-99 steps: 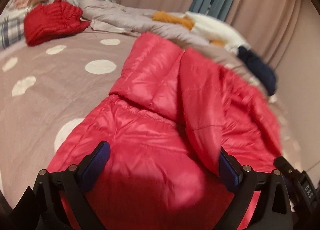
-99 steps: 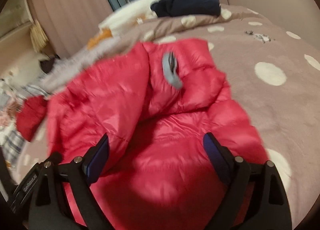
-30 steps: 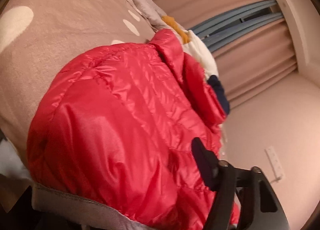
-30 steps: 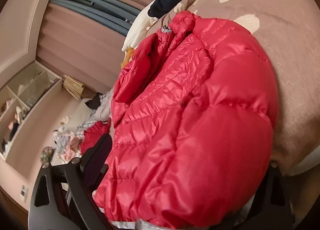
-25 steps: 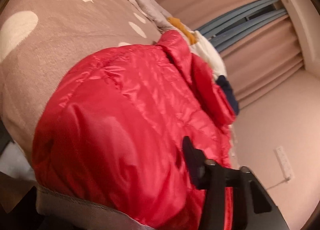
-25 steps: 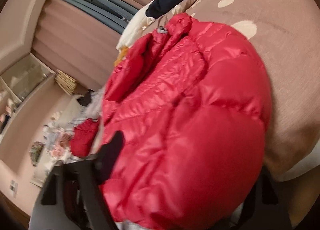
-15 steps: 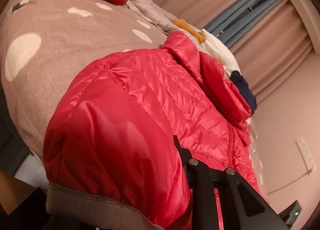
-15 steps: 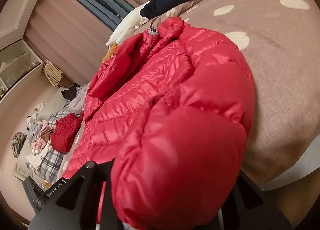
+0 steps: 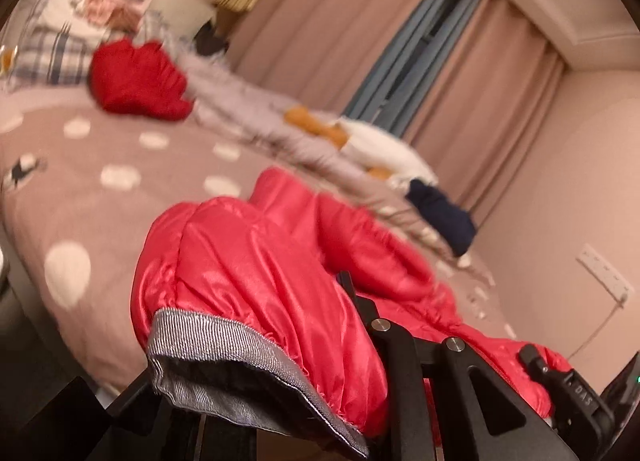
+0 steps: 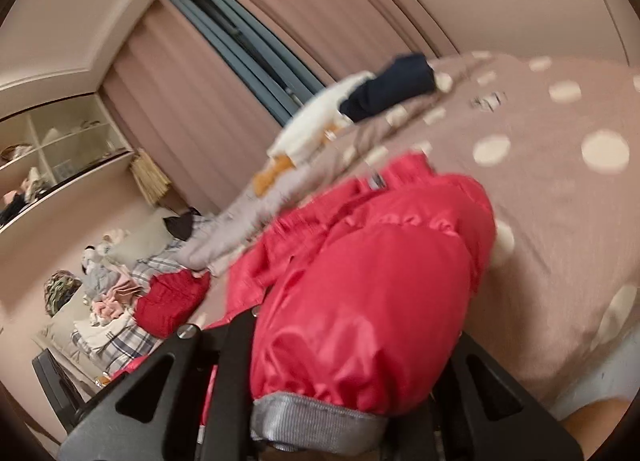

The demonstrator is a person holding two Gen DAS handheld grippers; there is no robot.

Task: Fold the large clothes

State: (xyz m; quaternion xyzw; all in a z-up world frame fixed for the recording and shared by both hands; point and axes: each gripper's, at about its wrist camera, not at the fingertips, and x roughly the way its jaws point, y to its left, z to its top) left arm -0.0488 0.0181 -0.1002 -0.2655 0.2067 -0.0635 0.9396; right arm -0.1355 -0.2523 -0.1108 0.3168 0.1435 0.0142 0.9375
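Jacket hem pinched between both grippers' closed jaws.

1. The jacket lies on the bed, stretching away ahead of the left gripper, its near hem corner clamped between that gripper's fingers and lifted off the bedding.
2. In the right wrist view, the jacket's other hem corner sits in the right gripper, the bulk spreading forward and to the left.
3. Beyond the jacket, a row of garments runs along the bed's far edge, before the curtains.
4. A folded garment rests far ahead-left of the left gripper, with a clothes heap behind it.
5. Shelves stand far left of the right gripper.
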